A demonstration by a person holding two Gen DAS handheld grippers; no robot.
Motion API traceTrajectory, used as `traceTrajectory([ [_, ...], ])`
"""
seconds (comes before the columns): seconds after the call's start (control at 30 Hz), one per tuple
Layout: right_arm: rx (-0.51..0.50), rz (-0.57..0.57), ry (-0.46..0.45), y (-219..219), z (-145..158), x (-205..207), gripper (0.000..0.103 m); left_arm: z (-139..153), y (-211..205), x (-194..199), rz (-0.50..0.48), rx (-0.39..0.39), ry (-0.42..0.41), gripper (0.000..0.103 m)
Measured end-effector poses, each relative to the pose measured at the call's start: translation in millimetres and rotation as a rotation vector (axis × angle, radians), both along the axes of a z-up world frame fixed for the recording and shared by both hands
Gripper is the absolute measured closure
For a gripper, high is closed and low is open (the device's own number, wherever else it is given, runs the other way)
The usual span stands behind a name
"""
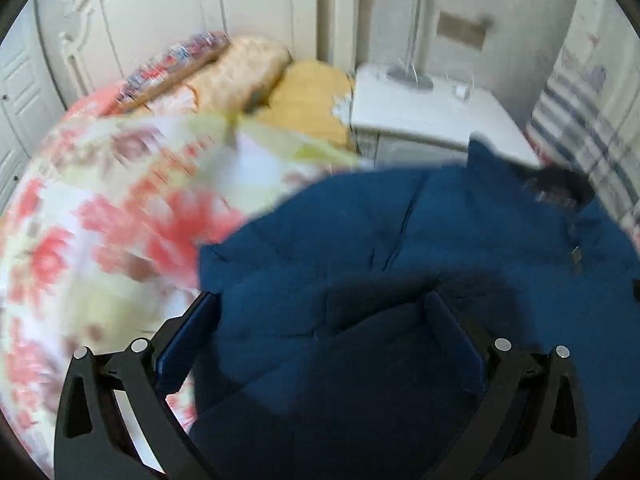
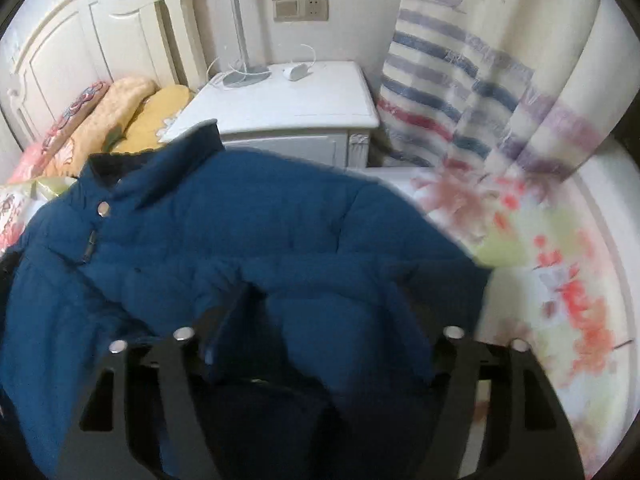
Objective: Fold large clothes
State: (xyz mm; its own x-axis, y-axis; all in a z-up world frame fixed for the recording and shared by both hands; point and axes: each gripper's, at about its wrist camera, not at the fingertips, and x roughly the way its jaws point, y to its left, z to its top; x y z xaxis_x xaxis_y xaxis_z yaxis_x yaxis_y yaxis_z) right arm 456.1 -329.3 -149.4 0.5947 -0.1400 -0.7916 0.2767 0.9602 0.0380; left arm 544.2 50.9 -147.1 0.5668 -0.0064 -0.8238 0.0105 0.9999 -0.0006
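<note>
A dark blue padded jacket (image 1: 420,240) lies on a floral bedsheet (image 1: 100,220). It also shows in the right wrist view (image 2: 240,232), collar toward the headboard, snap button visible. My left gripper (image 1: 324,304) has its jaws spread wide, with jacket fabric bunched between them. My right gripper (image 2: 324,292) also stands wide open over a puffy fold of the jacket, which fills the gap between its fingers. Neither gripper is clamped on the cloth.
Pillows (image 1: 240,68) lie by the white headboard (image 2: 80,28). A white nightstand (image 2: 288,100) with a lamp base (image 2: 244,76) stands beside the bed. A striped curtain (image 2: 460,88) hangs at the right. Floral sheet (image 2: 560,272) shows right of the jacket.
</note>
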Motion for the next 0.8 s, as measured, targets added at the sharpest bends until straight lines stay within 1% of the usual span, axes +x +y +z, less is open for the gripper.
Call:
traceTrajectory([
  [0.03,0.017,-0.002,-0.01,-3,-3,-2,0.027,-1,2,-2,0.003,-0.011,-0.015,0.004],
  [0.13,0.048,0.004,-0.013,-6,-4,-3,0.026,-3,2,-1,0.005,-0.027,-0.009,0.004],
  [0.17,0.058,0.002,-0.006,-8,-3,-4,0.026,-3,2,1,0.003,-0.031,-0.004,0.004],
  [0.23,0.054,-0.036,0.012,-8,9,-12,0.027,5,9,-4,0.014,-0.035,-0.006,0.004],
  [0.27,0.051,-0.045,-0.016,-6,20,-20,0.027,18,12,-14,0.029,-0.034,-0.046,0.004],
  [0.3,0.047,-0.02,-0.087,2,36,-39,0.027,28,12,-28,0.021,-0.037,-0.093,0.004],
  [0.33,0.035,0.003,-0.123,11,44,-49,0.027,38,10,-42,-0.001,-0.035,-0.135,0.004],
  [0.37,0.015,0.033,-0.15,22,51,-62,0.026,46,3,-60,-0.041,-0.021,-0.171,0.004],
  [0.43,-0.005,0.118,-0.148,47,52,-81,0.024,48,-10,-81,-0.108,0.014,-0.189,0.004],
  [0.5,-0.033,0.183,-0.077,70,33,-86,0.023,34,-30,-95,-0.175,0.085,-0.157,0.004],
  [0.53,-0.062,0.191,-0.048,76,24,-86,0.022,23,-40,-97,-0.199,0.131,-0.134,0.004],
  [0.57,-0.107,0.197,-0.04,83,13,-86,0.019,11,-50,-98,-0.209,0.19,-0.119,0.004],
  [0.6,-0.12,0.196,-0.056,85,9,-85,0.018,6,-52,-101,-0.206,0.205,-0.147,0.004],
  [0.63,-0.112,0.188,-0.052,85,8,-85,0.018,5,-51,-104,-0.202,0.203,-0.155,0.004],
  [0.7,-0.075,0.147,-0.021,83,15,-91,0.018,13,-43,-107,-0.154,0.183,-0.101,0.004],
  [0.73,-0.049,0.129,-0.019,83,24,-99,0.018,19,-39,-112,-0.134,0.175,-0.094,0.004],
  [0.8,-0.039,0.155,-0.083,89,42,-122,0.018,43,-31,-145,-0.133,0.128,-0.148,0.004],
])
